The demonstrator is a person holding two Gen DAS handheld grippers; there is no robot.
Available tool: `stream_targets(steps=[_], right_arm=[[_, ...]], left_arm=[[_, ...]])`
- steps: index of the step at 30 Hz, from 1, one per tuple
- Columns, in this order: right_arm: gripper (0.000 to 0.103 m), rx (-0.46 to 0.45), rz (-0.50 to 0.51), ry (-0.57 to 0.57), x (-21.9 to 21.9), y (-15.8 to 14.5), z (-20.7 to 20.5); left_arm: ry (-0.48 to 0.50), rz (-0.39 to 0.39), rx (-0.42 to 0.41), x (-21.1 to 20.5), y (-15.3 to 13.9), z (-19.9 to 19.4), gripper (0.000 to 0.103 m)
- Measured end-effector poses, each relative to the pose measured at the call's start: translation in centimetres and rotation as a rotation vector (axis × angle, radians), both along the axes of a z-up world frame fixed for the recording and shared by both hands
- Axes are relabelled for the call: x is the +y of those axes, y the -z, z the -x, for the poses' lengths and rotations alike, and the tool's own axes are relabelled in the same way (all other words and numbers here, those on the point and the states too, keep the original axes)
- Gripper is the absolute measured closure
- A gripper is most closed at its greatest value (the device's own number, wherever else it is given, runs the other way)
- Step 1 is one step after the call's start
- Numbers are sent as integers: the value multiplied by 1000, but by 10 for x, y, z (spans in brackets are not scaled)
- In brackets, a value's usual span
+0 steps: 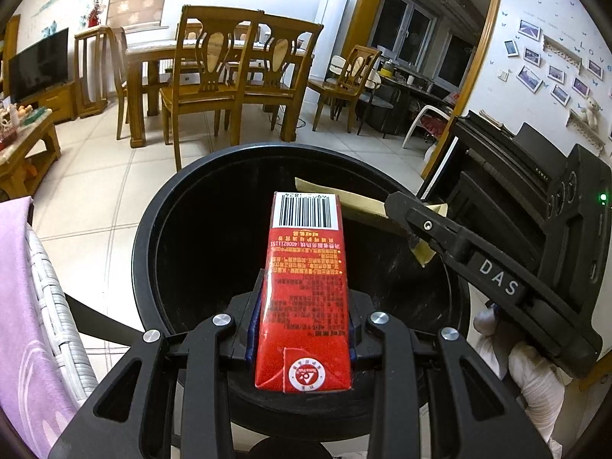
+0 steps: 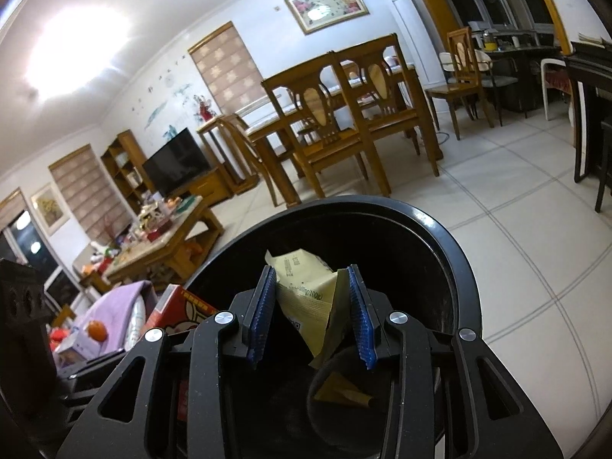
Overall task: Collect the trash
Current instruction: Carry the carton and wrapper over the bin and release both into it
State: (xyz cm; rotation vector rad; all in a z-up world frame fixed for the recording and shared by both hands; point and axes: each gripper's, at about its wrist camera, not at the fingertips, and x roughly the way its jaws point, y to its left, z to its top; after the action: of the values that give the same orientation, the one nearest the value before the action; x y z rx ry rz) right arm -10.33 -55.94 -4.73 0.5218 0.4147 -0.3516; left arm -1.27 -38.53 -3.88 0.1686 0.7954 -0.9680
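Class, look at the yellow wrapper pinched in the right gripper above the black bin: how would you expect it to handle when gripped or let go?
The yellow wrapper is creased and folded between the right gripper pads, so probably floppy. It looks thin and empty, likely very light. Released, it may flutter into the black bin rather than drop straight.

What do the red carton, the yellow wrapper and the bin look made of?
Red carton: coated paperboard, it seems; glossy printed faces, sharp folded seams.
Yellow wrapper: thin plastic film or foil laminate, likely; it creases and crumples.
Bin: probably hard plastic, black, smooth, with a sheen on the rounded rim.
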Motion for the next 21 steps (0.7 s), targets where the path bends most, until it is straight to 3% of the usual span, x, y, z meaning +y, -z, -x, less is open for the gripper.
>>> stream_targets(steps=[6,8,10,12,15,18,21], right_arm=[[64,0,0,2,-1,3,-1],[52,-4,-1,3,-2,1,0],[46,-19,-5,12,-1,3,4],[43,-29,-10,14,0,2,6],[35,-48,-13,22,1,2,8],[27,-63,-26,18,4,-2,13],[23,-76,-39,-2,9,-4,13]], left_arm=[[-4,-4,-4,-2,-1,-1,69],[-10,-12,-1,-5,0,-1,68],[-16,-11,3,-3,1,-2,60],[-32,-8,-13,-1,-2,0,41],[-48,-1,-51,5,-8,5,23],[-61,-1,-82,12,-13,10,13],[-75,1,-87,24,-17,11,13]])
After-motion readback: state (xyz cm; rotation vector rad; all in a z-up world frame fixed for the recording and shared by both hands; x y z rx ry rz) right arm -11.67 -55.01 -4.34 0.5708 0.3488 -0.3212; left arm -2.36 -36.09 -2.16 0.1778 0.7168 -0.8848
